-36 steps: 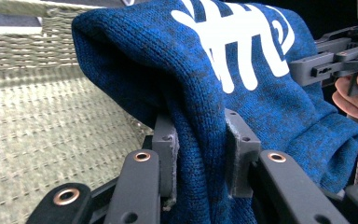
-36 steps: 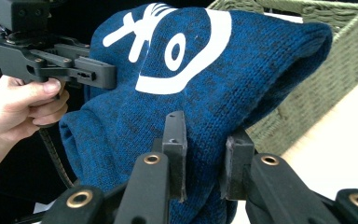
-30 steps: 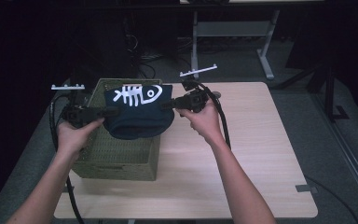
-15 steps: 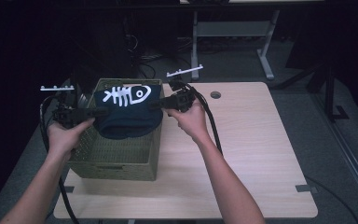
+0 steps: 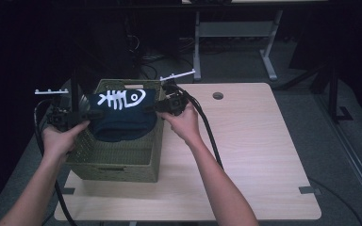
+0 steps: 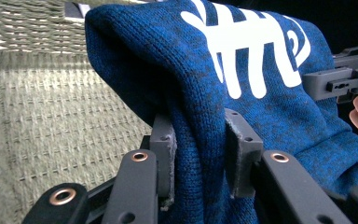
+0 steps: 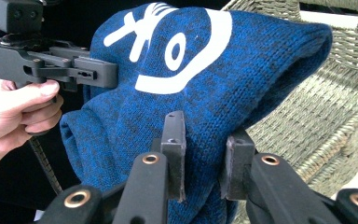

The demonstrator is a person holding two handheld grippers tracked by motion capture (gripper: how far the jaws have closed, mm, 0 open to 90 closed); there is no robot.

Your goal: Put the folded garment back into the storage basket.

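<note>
High view: two hand-held grippers (image 5: 93, 114) (image 5: 152, 108), one sweater (image 5: 121, 115), one basket (image 5: 118, 162).

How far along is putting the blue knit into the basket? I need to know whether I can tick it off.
Not yet. Done: the blue knit is folded and lifted over the green woven basket. In hand: the left gripper and right gripper each clamp one end of it, so it hangs between them above the opening. Left: lowering it inside and letting go with both.

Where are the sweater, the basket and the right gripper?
sweater (image 5: 122, 123), high view, plain blue knit below the fish print.
basket (image 5: 122, 165), high view, near woven wall.
right gripper (image 5: 154, 108), high view, tips at the sweater's edge.
</note>
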